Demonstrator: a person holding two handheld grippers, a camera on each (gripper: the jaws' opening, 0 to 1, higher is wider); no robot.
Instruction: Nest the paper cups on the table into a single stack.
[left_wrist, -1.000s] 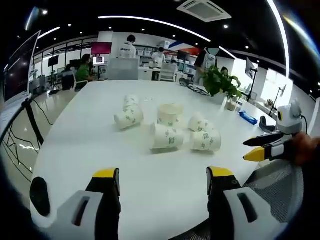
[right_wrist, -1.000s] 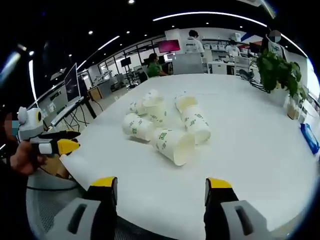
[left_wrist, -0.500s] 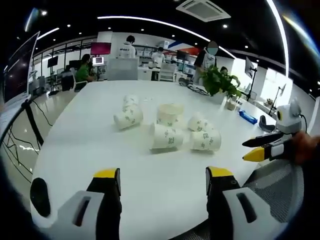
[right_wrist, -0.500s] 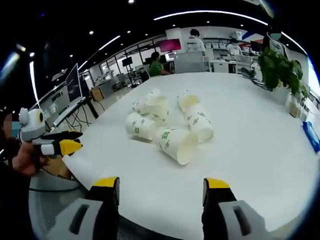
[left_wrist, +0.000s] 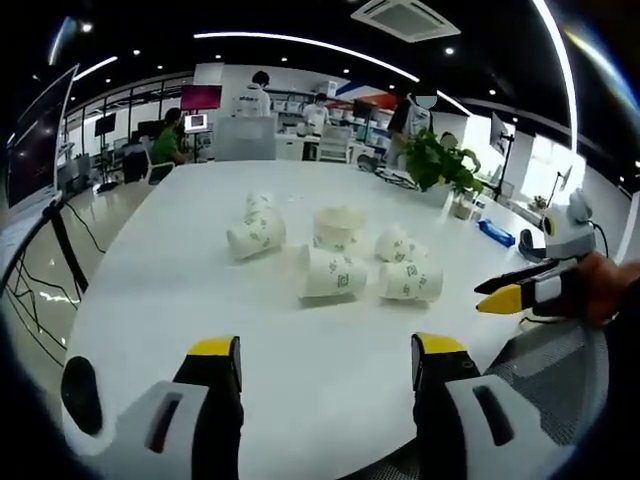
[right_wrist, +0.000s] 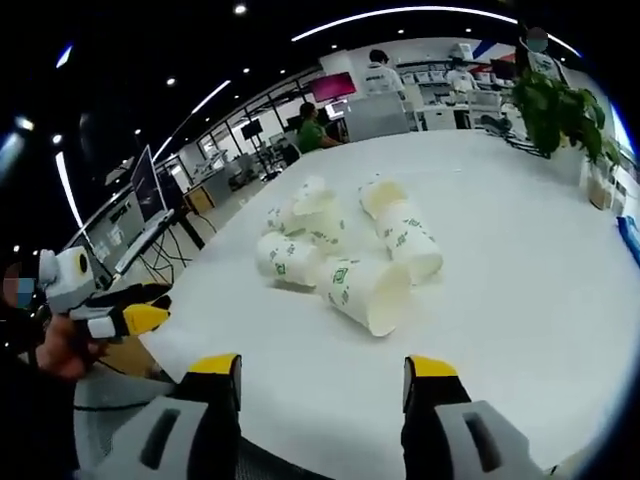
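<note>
Paper cups (left_wrist: 333, 274) scattered, mostly tipped over

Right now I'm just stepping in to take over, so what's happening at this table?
A person holds a two-finger gripper in each hand at the near edge of the white table. The left gripper and right gripper are both open and empty, short of the cups. The paper cups lie loose in a cluster mid-table, most tipped on their sides, one upright. None looks nested yet, so stacking hasn't begun.
</note>
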